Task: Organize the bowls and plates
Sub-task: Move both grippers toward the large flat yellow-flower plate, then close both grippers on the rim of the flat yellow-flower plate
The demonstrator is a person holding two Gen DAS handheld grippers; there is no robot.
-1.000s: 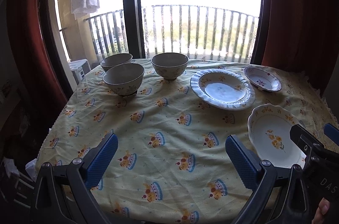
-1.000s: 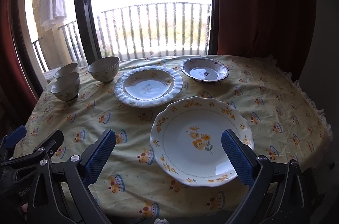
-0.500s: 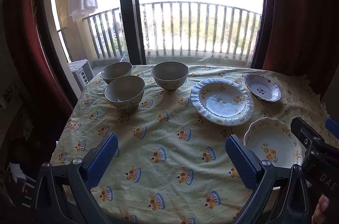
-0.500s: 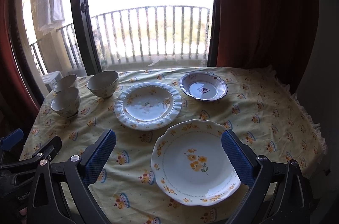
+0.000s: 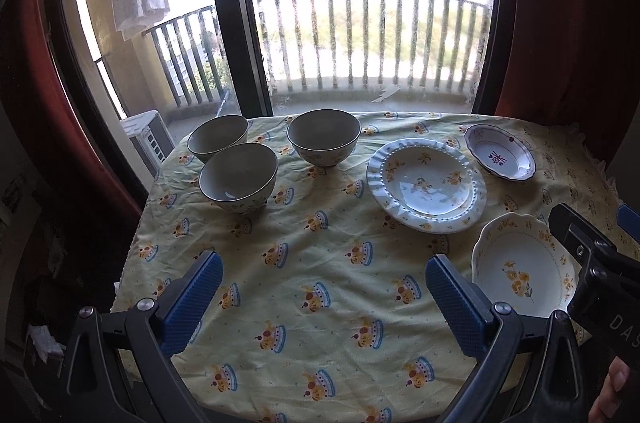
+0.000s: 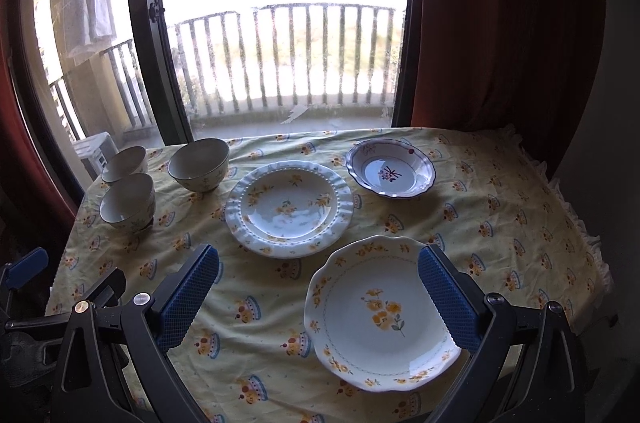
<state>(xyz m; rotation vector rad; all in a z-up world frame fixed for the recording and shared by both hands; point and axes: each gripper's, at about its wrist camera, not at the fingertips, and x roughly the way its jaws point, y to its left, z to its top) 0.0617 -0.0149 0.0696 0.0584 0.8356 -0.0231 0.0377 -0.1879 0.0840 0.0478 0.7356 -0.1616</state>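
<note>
Three bowls stand at the table's far left: one in front [image 5: 239,177] [image 6: 127,202], one behind it [image 5: 218,142] [image 6: 124,163], one further right [image 5: 324,136] [image 6: 199,163]. A blue-rimmed plate [image 5: 427,183] [image 6: 289,207] lies mid-table, a small purple-trimmed dish [image 5: 500,157] [image 6: 391,173] behind it. A scalloped plate with yellow flowers [image 5: 524,265] [image 6: 382,311] lies near the front right. My left gripper [image 5: 324,299] hovers open over bare cloth, holding nothing. My right gripper [image 6: 318,297] is open above the flowered plate's near-left part, empty.
The table wears a yellow printed cloth [image 5: 320,263] with edges close on the left and front. A glass balcony door [image 5: 360,3] and railing stand behind the table. Dark red curtains [image 6: 500,23] hang at the right. The right gripper's body [image 5: 592,263] shows beside the flowered plate.
Both grippers have drawn back and up from the table, so the dishes look smaller and farther. Both stay open. No dish has moved.
</note>
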